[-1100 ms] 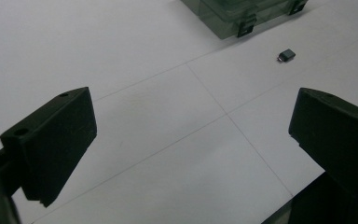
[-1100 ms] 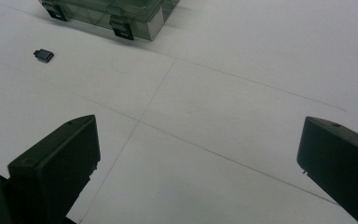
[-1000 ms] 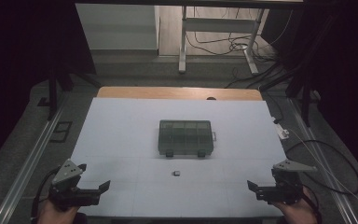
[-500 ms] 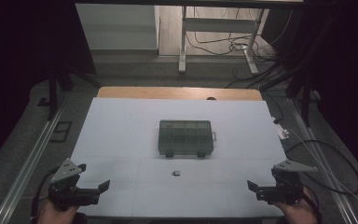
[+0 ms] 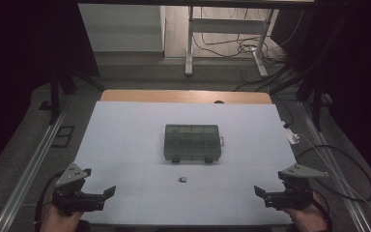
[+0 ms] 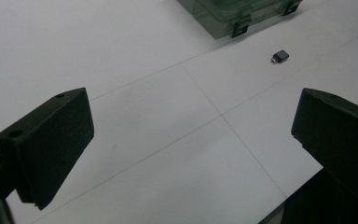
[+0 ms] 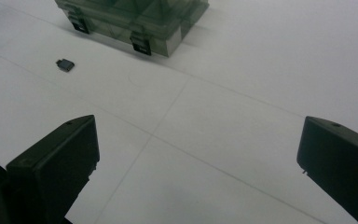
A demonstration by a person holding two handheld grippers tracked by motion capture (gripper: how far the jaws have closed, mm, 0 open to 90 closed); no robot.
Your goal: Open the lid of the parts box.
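Compartment box (image 5: 192, 142): translucent smoky-green plastic, glossy, with black plastic latches (image 7: 141, 45). Small dark chip (image 5: 183, 179): matt. Table (image 5: 125, 125): smooth matt white sheet over a wooden board edge (image 5: 183, 96). Gripper jaws: matt black plastic.

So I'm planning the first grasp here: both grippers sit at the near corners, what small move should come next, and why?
Probably ease the right gripper forward and inward toward the small dark piece. That piece lies loose on the white table, just in front of the closed compartment box. Both the right and the left gripper are open and hold nothing; neither looks clearly nearer.
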